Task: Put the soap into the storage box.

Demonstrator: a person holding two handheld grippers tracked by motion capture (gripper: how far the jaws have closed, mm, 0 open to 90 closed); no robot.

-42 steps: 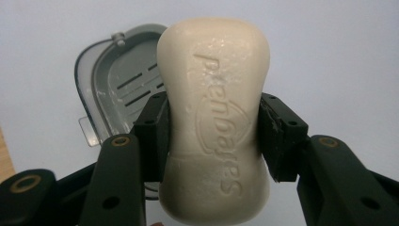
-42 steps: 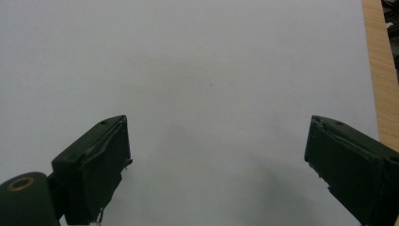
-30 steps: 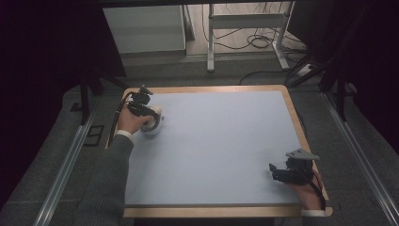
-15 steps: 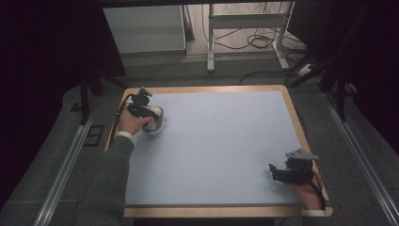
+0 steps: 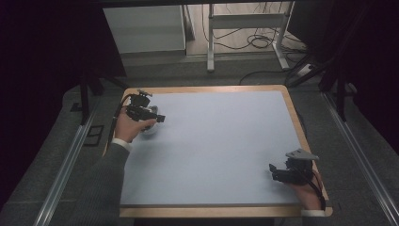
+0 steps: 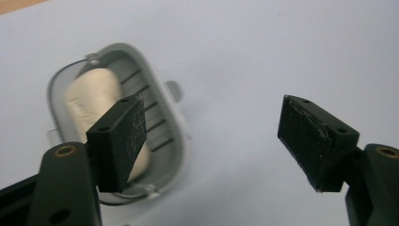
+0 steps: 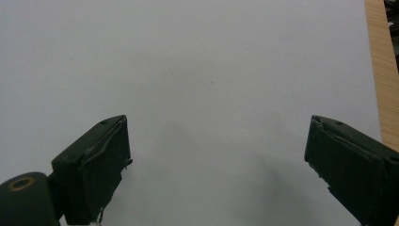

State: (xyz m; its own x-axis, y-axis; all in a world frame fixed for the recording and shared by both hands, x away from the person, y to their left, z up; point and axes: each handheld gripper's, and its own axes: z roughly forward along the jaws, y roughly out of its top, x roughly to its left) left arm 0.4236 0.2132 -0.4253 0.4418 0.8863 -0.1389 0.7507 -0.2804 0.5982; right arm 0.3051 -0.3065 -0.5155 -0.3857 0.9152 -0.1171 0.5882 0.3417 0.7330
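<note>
— Jaws of the left gripper stand wide, having just been opening; nothing sits between them. Where is the soap dish?

— Grey soap dish lies on the table beneath the left-hand jaw, which covers part of it; a pale bar of soap rests inside on the ribs; the other jaw is well apart from it.

— And the right gripper?

— Wide too; only the pale blue table lies between its jaws; the wooden edge runs beyond the right-hand jaw.
</note>
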